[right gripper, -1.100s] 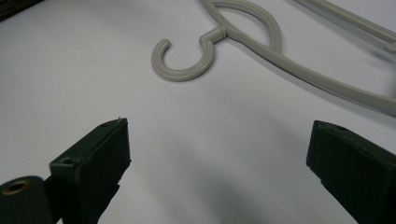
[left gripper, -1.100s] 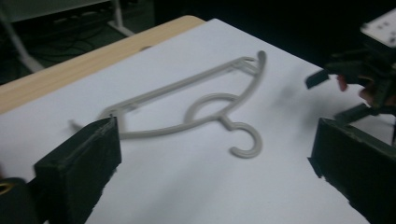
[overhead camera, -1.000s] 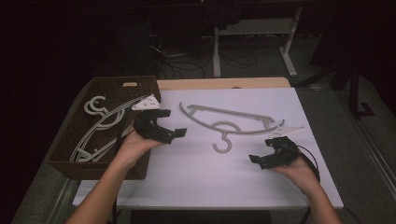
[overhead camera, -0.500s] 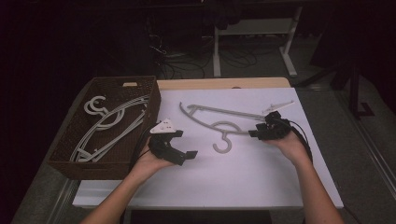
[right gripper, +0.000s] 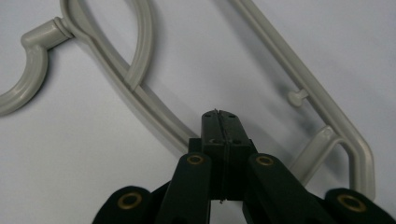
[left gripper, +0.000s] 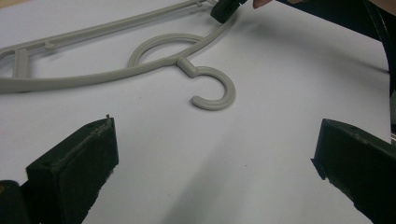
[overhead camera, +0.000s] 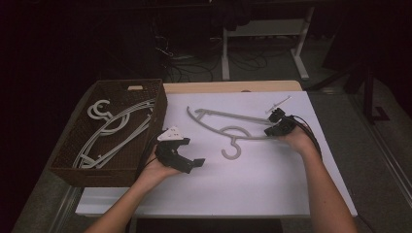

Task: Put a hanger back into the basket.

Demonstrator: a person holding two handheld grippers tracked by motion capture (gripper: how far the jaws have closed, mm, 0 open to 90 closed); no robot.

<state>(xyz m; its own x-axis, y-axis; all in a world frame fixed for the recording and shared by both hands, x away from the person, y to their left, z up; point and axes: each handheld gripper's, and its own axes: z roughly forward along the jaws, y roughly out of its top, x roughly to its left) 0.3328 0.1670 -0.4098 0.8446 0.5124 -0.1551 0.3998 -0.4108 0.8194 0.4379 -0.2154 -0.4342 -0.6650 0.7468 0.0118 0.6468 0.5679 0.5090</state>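
Hanger (overhead camera: pixel 228 128): grey plastic clothes hanger lying flat on the white table sheet (overhead camera: pixel 252 179), right of centre in the high view; its hook (overhead camera: pixel 232 149) points toward the lower edge of the frame, and a round loop sits just above the hook.
Right gripper (overhead camera: pixel 276 125): at the hanger's right end, right of centre in the high view. In the right gripper view (right gripper: pixel 223 126) its two black jaws are pressed flat together, with no gap between the pads; they have just been closing. The hanger's lower bar runs under or just behind the jaw tips (whether the pads pinch the bar or only rest on it I cannot tell from this angle).
Left gripper (overhead camera: pixel 187 158): lower centre-left of the high view, held just above the sheet, between the basket and the hanger's hook, apart from both. In the left gripper view its jaws stand wide at the lower left and lower right corners, nothing between them but bare sheet; the hook (left gripper: pixel 212 91) lies ahead of them in mid-frame.
Basket (overhead camera: pixel 73 170): dark woven basket at the left of the high view, its right wall just beside the sheet's left edge.
Basket contents: more grey hangers (overhead camera: pixel 114 128) piled inside, hooks toward the upper left.
Small pale stick (overhead camera: pixel 278 103): lies on the sheet just above the right gripper.
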